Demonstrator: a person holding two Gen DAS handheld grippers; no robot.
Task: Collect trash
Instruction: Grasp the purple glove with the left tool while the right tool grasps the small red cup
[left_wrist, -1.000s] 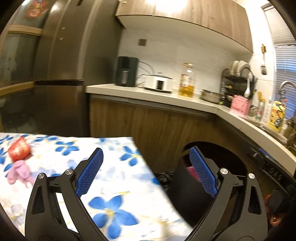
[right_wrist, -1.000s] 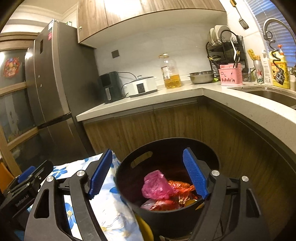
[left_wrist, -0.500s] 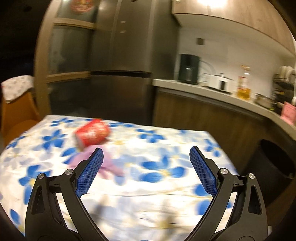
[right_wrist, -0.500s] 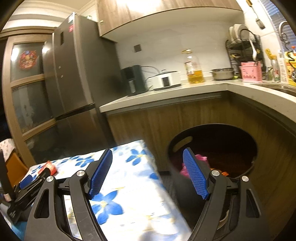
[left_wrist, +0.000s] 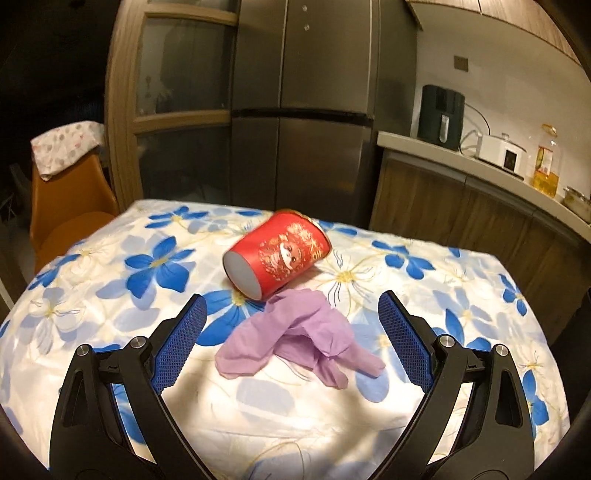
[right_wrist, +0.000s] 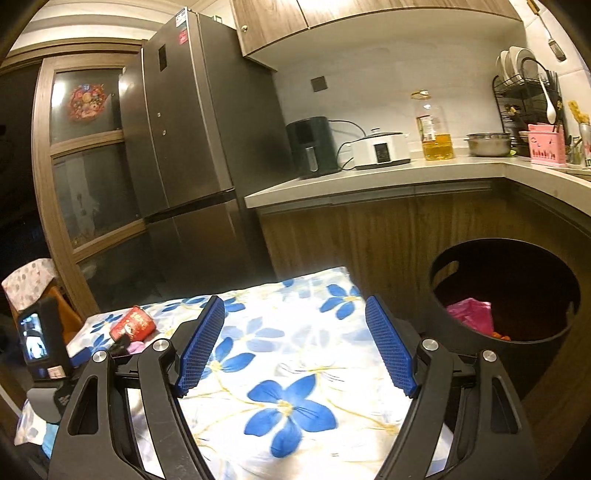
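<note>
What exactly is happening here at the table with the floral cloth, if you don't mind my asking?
A person is clearing trash with a handheld gripper in each hand. The left gripper is open over the crumpled purple disposable glove, which lies between its fingers and is not yet gripped. A red paper cup lies tipped on its side just beyond it on the blue-flowered tablecloth. The right gripper is open and empty above the cloth, and the round black trash bin beside the table already holds a pink bag.
</note>
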